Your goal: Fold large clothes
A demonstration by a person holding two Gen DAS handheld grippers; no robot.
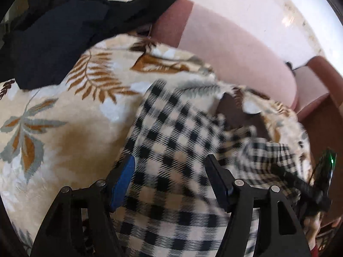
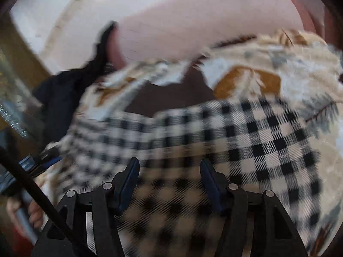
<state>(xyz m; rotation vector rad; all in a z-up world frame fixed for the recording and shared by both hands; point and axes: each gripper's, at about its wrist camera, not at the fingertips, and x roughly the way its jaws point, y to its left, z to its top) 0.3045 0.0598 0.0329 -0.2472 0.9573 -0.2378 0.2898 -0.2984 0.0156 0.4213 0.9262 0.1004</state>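
Underneath, leaf-print blanket (image 1: pixel 64 128), pink sofa (image 1: pixel 235 49).

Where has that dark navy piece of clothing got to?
In the left wrist view the dark navy garment lies bunched at the upper left, on the leaf-patterned blanket, against the pink sofa back.

Under my tongs I see a cream leaf-print blanket (image 1: pixel 64 111), a pink sofa backrest (image 1: pixel 235 49) behind it, and 1 brown gap (image 2: pixel 171 98) between its folds.
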